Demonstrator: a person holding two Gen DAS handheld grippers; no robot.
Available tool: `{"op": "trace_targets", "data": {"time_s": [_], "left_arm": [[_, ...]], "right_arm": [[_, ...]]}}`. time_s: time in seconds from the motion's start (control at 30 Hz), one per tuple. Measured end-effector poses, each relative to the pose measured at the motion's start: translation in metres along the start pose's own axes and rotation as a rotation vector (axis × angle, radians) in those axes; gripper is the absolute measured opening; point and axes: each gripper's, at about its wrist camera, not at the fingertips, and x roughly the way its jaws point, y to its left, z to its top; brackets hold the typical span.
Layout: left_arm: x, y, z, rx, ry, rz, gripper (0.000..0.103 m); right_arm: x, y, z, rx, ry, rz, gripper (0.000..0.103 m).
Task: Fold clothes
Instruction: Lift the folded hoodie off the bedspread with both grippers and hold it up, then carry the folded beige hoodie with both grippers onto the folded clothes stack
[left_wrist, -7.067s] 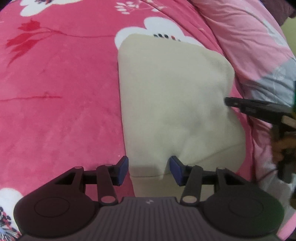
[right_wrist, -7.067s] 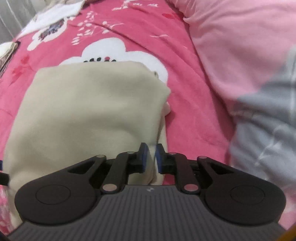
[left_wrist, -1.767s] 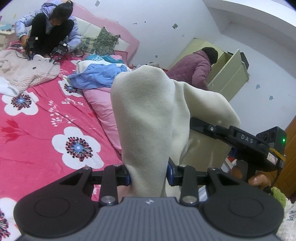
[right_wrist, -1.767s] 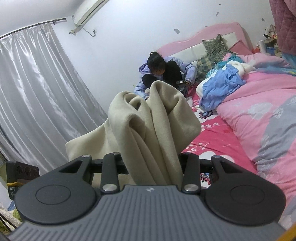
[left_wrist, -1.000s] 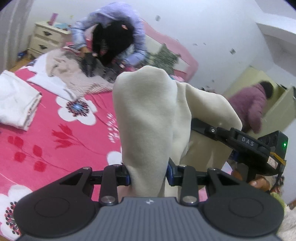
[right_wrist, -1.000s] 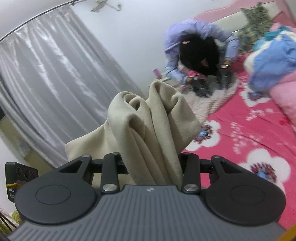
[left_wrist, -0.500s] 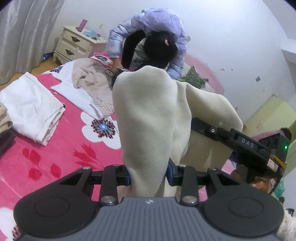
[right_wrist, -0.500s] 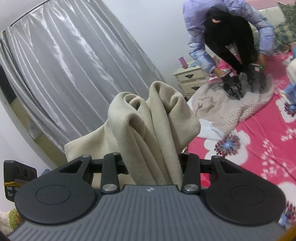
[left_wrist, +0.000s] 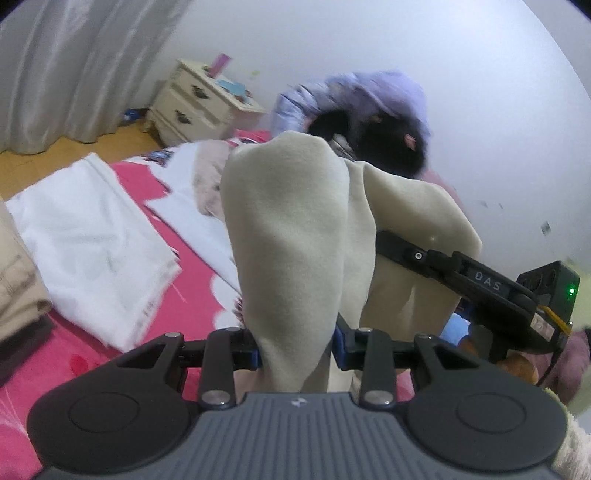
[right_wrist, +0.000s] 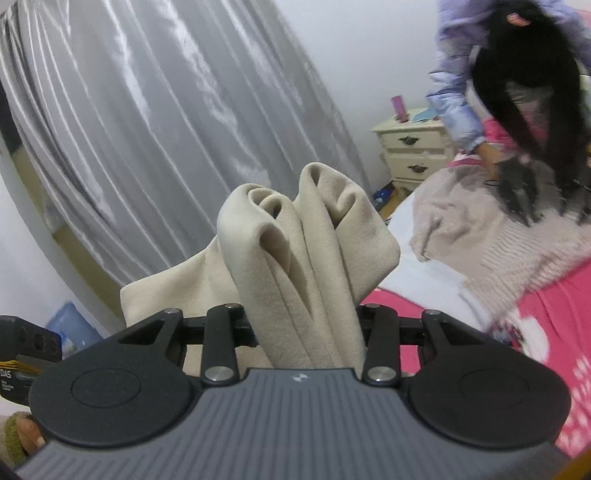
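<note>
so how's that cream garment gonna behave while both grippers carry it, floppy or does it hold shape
Probably floppy: the cream garment bunches into soft rolled folds above the right gripper and sags between it and the left gripper. It looks thick and fleecy, so likely not slippery in the pads. Loose parts would probably droop and unfold if either grip lets go.

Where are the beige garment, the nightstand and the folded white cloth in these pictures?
beige garment (left_wrist: 284, 236), left wrist view, on its front fold above the jaws.
nightstand (right_wrist: 413, 147), right wrist view, on its drawer front.
folded white cloth (left_wrist: 85, 236), left wrist view, on its top surface.
</note>
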Motion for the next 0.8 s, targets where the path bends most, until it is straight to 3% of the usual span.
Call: {"op": "trace_targets", "data": {"time_s": [0.43,0.63,0.8], "left_arm": [[0.051,0.139,0.072,-0.242,-0.158,0.17,0.035],[0.062,0.19,0.083,-0.351,-0.176,0.291,0.035],[0.067,0.21,0.084,-0.39,-0.156,0.375,0.035]], "right_arm": [[0.236,0.012,0.06,-0.199,0.224,0.146,0.036],[0.335,0.024,0.057,-0.263,0.368,0.24,0.036],[0.391,0.029,0.041,-0.283,0.474,0.291,0.036]]}}
